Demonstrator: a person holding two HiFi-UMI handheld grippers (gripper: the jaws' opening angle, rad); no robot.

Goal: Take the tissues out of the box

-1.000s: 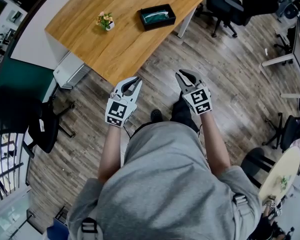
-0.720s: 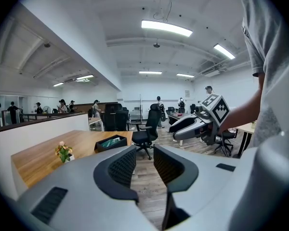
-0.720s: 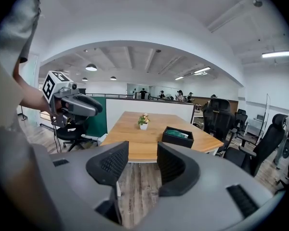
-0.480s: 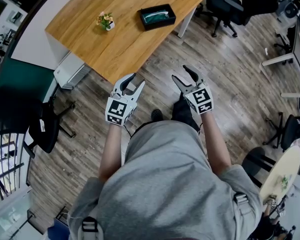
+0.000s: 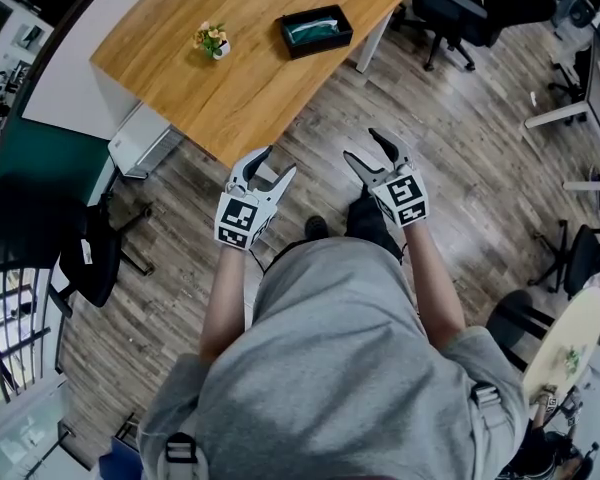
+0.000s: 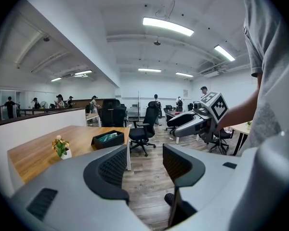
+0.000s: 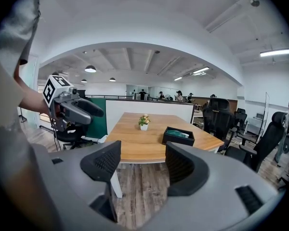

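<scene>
My left gripper point(image 5: 277, 163) and right gripper point(image 5: 363, 146), well short of the box point(image 5: 316, 30), have their jaws opening empty, presumably ready to reach.

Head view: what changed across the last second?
The left gripper and the right gripper went from fingers nearly shut to wide apart. They are still opening, with nothing between them. Nothing was taken hold of. Both grippers stayed over the floor, short of the wooden table. On it, the black rectangular box, its teal tissue pack and the small white flower pot have not moved.
</scene>
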